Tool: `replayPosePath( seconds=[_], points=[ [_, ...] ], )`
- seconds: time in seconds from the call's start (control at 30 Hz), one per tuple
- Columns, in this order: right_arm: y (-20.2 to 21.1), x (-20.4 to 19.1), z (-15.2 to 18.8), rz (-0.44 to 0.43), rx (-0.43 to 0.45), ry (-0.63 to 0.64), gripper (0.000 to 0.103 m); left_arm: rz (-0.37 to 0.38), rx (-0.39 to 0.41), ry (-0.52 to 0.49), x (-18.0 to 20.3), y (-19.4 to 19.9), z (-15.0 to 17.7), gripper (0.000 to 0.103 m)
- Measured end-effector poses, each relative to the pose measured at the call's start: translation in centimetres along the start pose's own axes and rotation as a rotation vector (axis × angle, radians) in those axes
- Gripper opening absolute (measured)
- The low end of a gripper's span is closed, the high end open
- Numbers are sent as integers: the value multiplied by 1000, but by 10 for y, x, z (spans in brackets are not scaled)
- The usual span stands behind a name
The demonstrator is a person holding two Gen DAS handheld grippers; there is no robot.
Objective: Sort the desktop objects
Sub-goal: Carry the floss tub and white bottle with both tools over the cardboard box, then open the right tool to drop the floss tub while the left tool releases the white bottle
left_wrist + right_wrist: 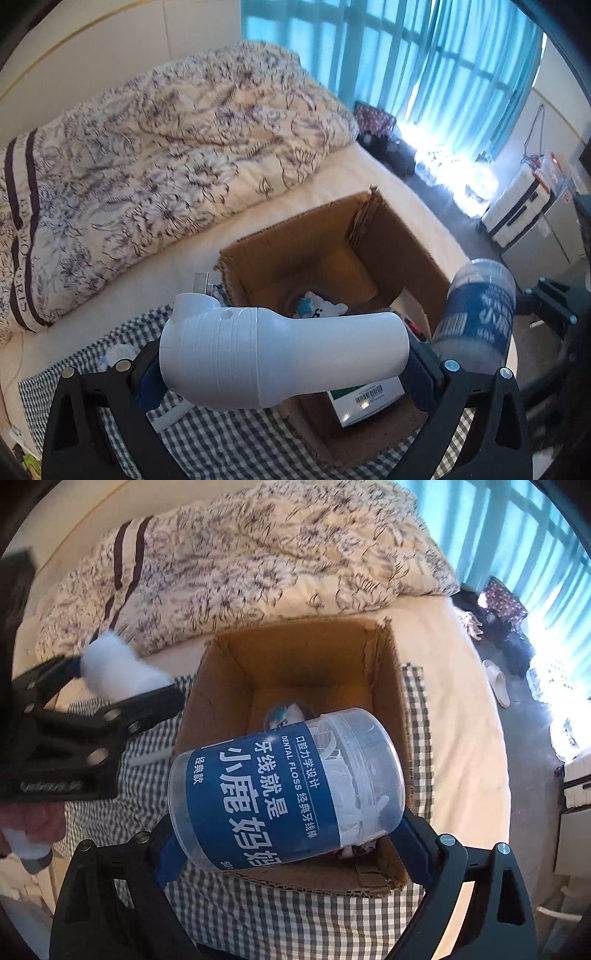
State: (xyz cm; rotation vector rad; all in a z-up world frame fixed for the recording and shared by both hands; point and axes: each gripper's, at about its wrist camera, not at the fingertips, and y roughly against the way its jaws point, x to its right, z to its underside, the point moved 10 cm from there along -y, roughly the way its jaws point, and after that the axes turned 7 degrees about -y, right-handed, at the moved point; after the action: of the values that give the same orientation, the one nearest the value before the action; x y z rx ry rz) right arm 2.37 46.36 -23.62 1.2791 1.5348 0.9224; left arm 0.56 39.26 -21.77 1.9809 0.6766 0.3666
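While the left wrist view looks over the bed, the left gripper [284, 363] pinches one white plastic bottle [280, 354] sideways between its two blue pads, above the near-left corner of one open cardboard box [332, 236]. Inside the box lie one small white toy [321, 308] and one green-and-white carton [364, 400]. One checked cloth [229, 439] lies under the box. From the right wrist view, the right gripper [288, 830] clamps one clear dental floss jar [284, 790] with a blue label, tilted, over the box's near edge; one floral quilt [258, 561] is heaped beyond.
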Motion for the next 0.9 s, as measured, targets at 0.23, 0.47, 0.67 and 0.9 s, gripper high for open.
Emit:
replayPosePath(
  seconds=[0.23, 0.47, 0.67, 0.9],
  points=[
    [-34, -3, 13, -2, -72, 63, 93, 24, -108, -28, 12, -49, 4, 103],
    [-54, 0, 23, -6, -109, 78, 93, 43, -228, 20, 16, -85, 22, 103],
    [-55, 6, 18, -25, -89, 25, 95, 47, -273, 4, 23, -93, 29, 103],
    [-40, 4, 9, -28, -50, 20, 97, 44, -222, 26, 13, -78, 18, 103]
  ],
)
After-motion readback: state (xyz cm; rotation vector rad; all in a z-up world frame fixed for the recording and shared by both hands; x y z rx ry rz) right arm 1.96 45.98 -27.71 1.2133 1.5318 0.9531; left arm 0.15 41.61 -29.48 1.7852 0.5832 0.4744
